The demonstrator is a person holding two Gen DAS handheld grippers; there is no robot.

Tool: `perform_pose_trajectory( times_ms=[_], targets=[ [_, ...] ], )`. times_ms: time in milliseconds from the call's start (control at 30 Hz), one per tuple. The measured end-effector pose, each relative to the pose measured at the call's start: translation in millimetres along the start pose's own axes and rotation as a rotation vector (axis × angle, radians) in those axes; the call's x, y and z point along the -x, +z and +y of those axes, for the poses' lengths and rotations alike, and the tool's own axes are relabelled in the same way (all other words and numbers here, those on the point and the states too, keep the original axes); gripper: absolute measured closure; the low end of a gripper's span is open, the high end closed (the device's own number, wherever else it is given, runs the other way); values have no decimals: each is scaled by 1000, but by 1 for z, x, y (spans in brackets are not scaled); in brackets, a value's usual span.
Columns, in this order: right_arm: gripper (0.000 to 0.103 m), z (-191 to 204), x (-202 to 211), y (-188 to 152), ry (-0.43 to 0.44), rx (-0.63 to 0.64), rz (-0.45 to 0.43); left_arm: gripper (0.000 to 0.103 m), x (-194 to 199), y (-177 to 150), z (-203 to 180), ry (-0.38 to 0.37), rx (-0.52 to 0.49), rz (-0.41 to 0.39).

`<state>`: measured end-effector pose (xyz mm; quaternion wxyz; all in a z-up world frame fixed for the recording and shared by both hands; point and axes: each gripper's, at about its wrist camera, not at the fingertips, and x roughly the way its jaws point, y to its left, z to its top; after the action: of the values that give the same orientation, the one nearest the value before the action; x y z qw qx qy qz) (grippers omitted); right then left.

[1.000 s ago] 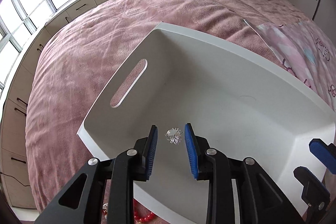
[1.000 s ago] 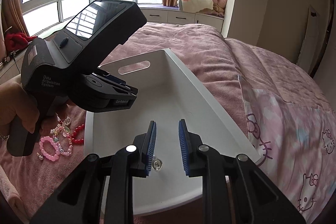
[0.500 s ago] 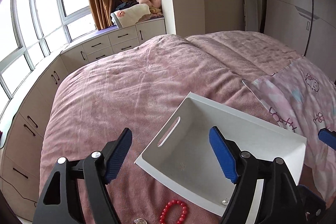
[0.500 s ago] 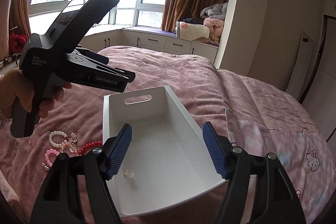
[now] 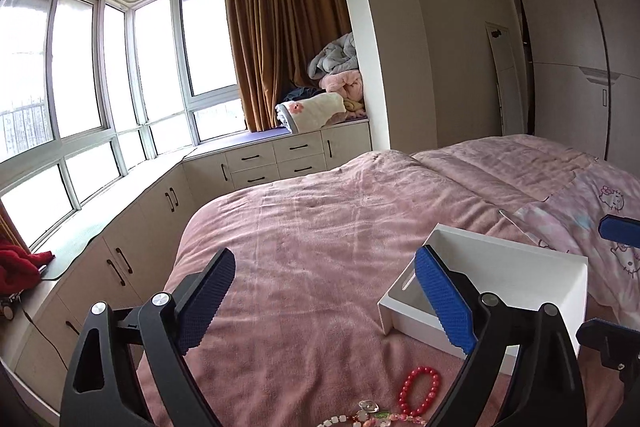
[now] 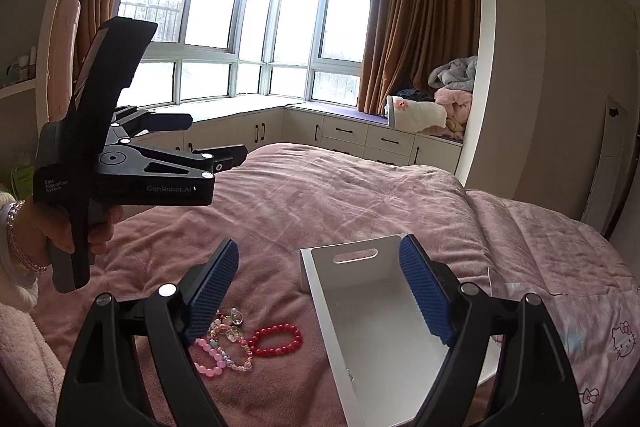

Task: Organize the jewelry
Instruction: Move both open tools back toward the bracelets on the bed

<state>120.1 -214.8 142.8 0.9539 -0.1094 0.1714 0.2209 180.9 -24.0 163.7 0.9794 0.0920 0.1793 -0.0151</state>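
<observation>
A white bin (image 6: 360, 311) with a slot handle lies on the pink bedspread; it also shows in the left wrist view (image 5: 516, 267). A red bead bracelet (image 6: 276, 341) lies left of the bin, with pink and pastel bead bracelets (image 6: 224, 351) beside it. The red bracelet also shows in the left wrist view (image 5: 418, 389). My right gripper (image 6: 320, 291) is wide open and empty, raised above the bin and the bracelets. My left gripper (image 5: 320, 299) is wide open and empty, raised well above the bed; it shows from the side in the right wrist view (image 6: 216, 143).
A Hello Kitty quilt (image 6: 580, 327) lies right of the bin. White drawer cabinets (image 5: 280, 159) under the windows run along the bed's far and left sides. Folded blankets (image 5: 332, 95) are stacked by the brown curtain. A wardrobe (image 5: 580, 67) stands at right.
Both grippers have opened wide and risen up and back from the bin. A small silver piece stayed in the bin under each. The bracelets on the bedspread have come into view.
</observation>
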Motion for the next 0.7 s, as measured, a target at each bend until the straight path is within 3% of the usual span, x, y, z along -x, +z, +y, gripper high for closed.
perform_pose_trajectory(
  times_ms=[100, 233, 433, 567, 700],
  targets=[
    [22, 18, -10, -9, 33, 31, 14, 11, 13, -24, 18, 27, 36, -9],
    [24, 37, -29, -24, 92, 17, 68, 11, 10, -60, 36, 27, 82, 48],
    [33, 61, -62, -52, 114, 16, 173, 11, -21, -121, 55, 50, 186, 148],
    [38, 71, -82, -76, 114, 28, 247, 11, -44, -164, 65, 26, 257, 228],
    [39, 78, -101, -99, 106, 33, 310, 11, -66, -184, 71, -12, 258, 290]
  ],
)
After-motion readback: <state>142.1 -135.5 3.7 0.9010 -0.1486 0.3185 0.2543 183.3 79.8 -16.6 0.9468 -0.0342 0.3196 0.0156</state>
